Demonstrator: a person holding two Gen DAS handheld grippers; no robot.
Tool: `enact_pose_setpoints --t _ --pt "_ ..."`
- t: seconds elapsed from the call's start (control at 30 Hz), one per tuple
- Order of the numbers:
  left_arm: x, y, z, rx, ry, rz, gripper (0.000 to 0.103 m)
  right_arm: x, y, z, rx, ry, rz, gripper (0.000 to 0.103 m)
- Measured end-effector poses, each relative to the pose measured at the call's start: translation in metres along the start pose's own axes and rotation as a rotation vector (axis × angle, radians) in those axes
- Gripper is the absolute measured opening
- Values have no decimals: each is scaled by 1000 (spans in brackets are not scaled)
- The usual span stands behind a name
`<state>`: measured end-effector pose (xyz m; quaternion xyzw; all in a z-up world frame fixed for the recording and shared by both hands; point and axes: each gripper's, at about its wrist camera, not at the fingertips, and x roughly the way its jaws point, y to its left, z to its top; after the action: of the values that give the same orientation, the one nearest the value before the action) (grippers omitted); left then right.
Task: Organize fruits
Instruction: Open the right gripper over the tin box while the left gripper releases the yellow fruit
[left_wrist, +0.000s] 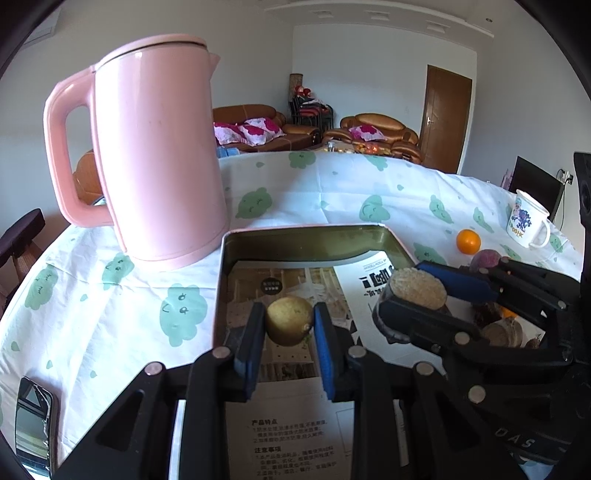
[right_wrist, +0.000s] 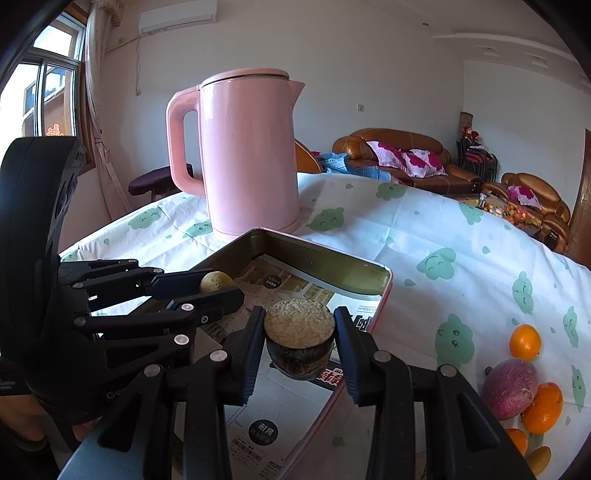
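My left tool (left_wrist: 289, 325) grips a lemon (left_wrist: 289, 320), my right tool (right_wrist: 299, 334) a cut fruit (right_wrist: 299, 338), both held over the tin (left_wrist: 306, 236) for deposit.

Your left gripper (left_wrist: 289, 325): angled downward, blue-padded fingers (left_wrist: 251, 343) clamped on either side of a small yellowish round fruit (left_wrist: 289, 320), pads pressing it. Your right gripper (right_wrist: 299, 332): angled downward just beside the left, black fingers (right_wrist: 245, 354) closed against a halved dark-skinned fruit (right_wrist: 299, 338), cut face up. Both grippers point roughly the same way, tips near each other.
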<state>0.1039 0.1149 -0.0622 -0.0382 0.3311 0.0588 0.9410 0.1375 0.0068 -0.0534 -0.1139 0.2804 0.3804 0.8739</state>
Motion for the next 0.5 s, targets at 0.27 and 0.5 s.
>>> enact_pose_setpoints --t 0.27,0.5 --pt "-6 3 -1 -19 -30 30 41 -1 6 -1 -23 3 -42 41" --pt "-40 -4 -14 -73 -137 -13 82 -47 -7 -9 20 -34 -101 55"
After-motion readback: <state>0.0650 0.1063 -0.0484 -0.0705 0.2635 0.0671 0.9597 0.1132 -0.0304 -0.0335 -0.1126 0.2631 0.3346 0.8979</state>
